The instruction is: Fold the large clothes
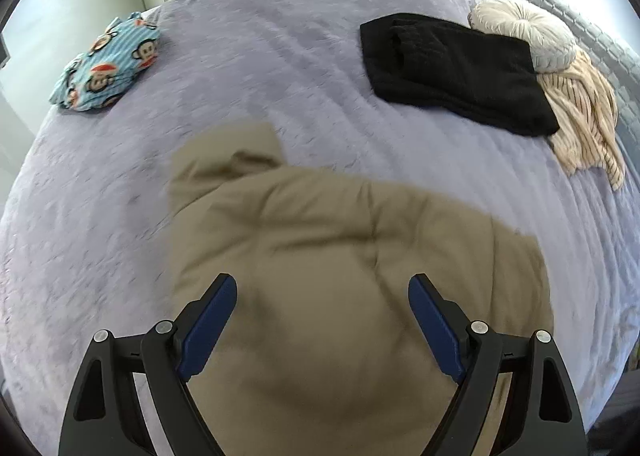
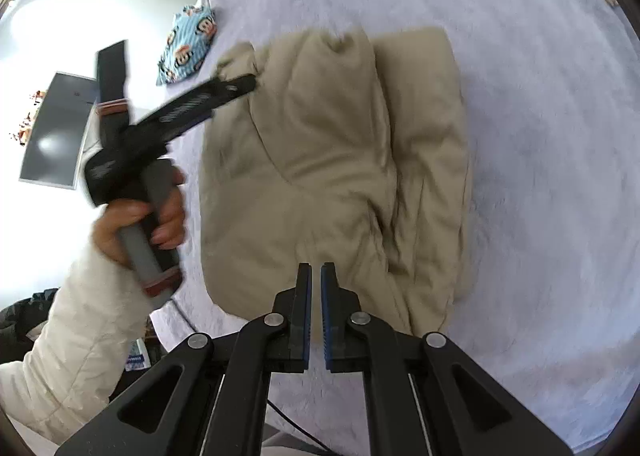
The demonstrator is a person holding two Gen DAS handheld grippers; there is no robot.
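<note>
Lilac bedspread (image 1: 304,68) under beige jacket (image 1: 344,256); left jaws spread above, right jaws nearly together, empty.

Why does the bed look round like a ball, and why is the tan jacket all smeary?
Left wrist view: the fisheye lens bulges the bed and darkens the corners; the tan jacket is motion-blurred between the open left tongs. Right wrist view: the same curving, a washed-out bright wall, and nearly shut right tongs.
</note>
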